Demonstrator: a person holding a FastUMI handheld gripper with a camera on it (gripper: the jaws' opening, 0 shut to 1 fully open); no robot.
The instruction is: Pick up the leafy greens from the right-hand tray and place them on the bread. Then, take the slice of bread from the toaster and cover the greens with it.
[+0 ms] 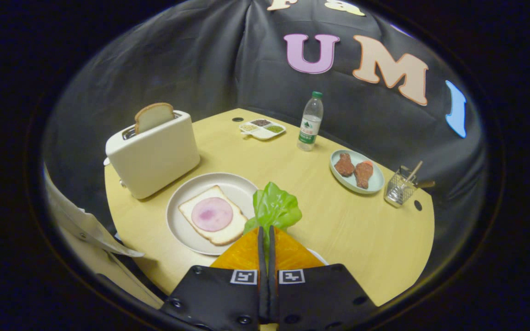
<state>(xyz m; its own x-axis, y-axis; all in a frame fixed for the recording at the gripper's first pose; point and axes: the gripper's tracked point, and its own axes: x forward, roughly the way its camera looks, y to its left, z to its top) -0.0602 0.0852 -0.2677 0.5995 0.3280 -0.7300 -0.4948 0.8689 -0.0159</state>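
My gripper (265, 230) is shut on the leafy greens (274, 208), which stick up bright green from between the fingertips, held above the table. Just left of the greens lies a round pale plate (187, 195) carrying a slice of bread (226, 234) topped with a pink round of ham (212, 214). Beyond the plate, to the left, stands a cream toaster (154, 154) with a second slice of bread (153, 116) poking up from its slot. A bit of a white tray rim (318, 256) peeks out right beside my right finger.
On the yellow table (338, 230): a water bottle (310, 121), a small divided dish (262, 128) of seasonings behind it, a bluish plate (375, 184) with two drumsticks to the right, and a wire holder (399, 187) with utensils near the right edge. A sleeve (85, 225) at left.
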